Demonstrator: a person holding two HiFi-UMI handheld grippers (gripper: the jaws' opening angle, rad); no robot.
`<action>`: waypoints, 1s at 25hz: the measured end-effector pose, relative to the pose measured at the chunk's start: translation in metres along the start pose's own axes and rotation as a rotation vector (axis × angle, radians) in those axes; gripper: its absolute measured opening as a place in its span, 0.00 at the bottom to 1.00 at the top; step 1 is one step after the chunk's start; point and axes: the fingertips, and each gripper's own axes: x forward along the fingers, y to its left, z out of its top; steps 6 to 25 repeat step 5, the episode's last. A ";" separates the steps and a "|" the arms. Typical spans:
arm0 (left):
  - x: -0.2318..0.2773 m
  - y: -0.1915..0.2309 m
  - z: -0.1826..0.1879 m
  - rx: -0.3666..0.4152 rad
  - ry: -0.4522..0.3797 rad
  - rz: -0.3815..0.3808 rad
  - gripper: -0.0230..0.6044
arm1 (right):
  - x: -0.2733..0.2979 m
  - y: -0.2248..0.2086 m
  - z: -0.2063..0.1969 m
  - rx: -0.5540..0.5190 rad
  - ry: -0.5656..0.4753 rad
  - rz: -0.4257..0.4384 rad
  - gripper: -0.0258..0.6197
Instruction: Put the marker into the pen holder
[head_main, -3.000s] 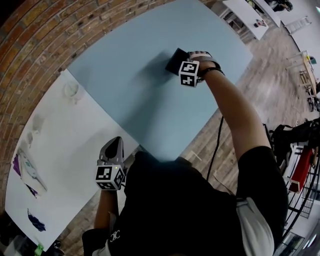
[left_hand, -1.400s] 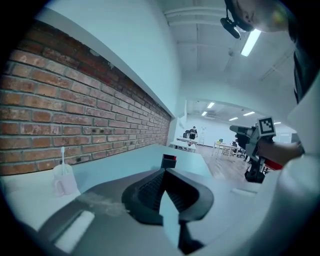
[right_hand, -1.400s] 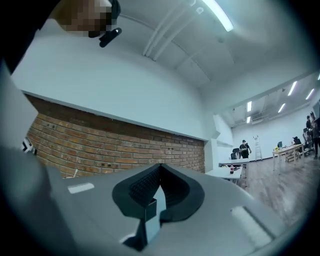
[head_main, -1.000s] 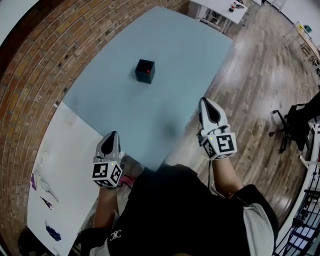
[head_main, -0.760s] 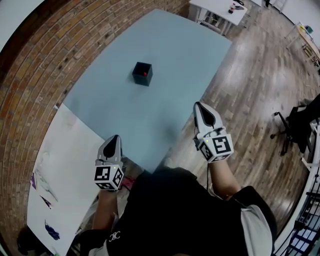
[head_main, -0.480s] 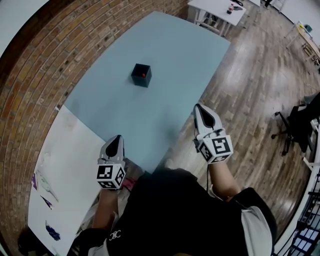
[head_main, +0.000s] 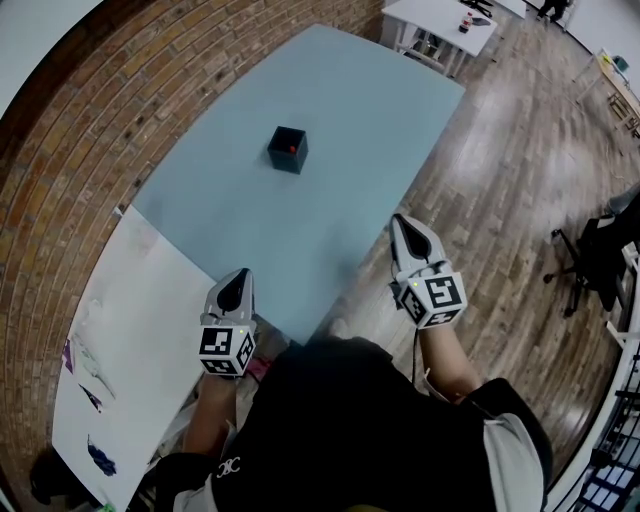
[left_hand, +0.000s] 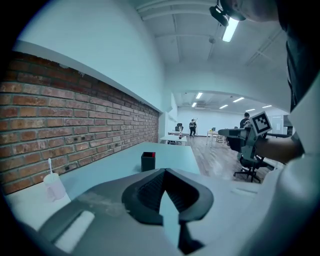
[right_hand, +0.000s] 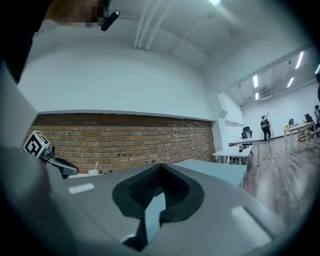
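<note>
Saw a brick wall (head_main: 110, 110) along the left side and a wooden floor (head_main: 510, 190) on the right. Between them, found a long blue table (head_main: 340, 100), and next to its near end a white table (head_main: 130, 330), touching it edge to edge. At the bottom of the head view, noted the person's dark shirt (head_main: 350, 430), with both arms drawn near the body.

Held the left gripper (head_main: 238, 277) above the seam of the two tables, and the right gripper (head_main: 404, 222) just off the blue table's near right edge, above the floor. Well apart from the pen holder, both of them. In the left gripper view, found the left gripper (left_hand: 164, 172) with the jaws brought together and nothing between them. Same in the right gripper view: the right gripper (right_hand: 159, 167) closed fully, empty.

Near the middle of the blue table, saw the black square pen holder (head_main: 288, 150), upright and alone. Inside it, noticed the marker (head_main: 291, 149), showing only as a small red spot at the opening.
</note>
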 end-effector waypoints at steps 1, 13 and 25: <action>0.000 0.001 0.000 0.000 0.000 0.001 0.05 | 0.001 0.001 0.000 0.005 0.001 0.001 0.05; -0.004 0.004 -0.001 -0.003 -0.005 0.013 0.05 | 0.004 0.006 -0.004 0.014 0.010 0.009 0.05; -0.004 0.004 -0.001 -0.003 -0.005 0.013 0.05 | 0.004 0.006 -0.004 0.014 0.010 0.009 0.05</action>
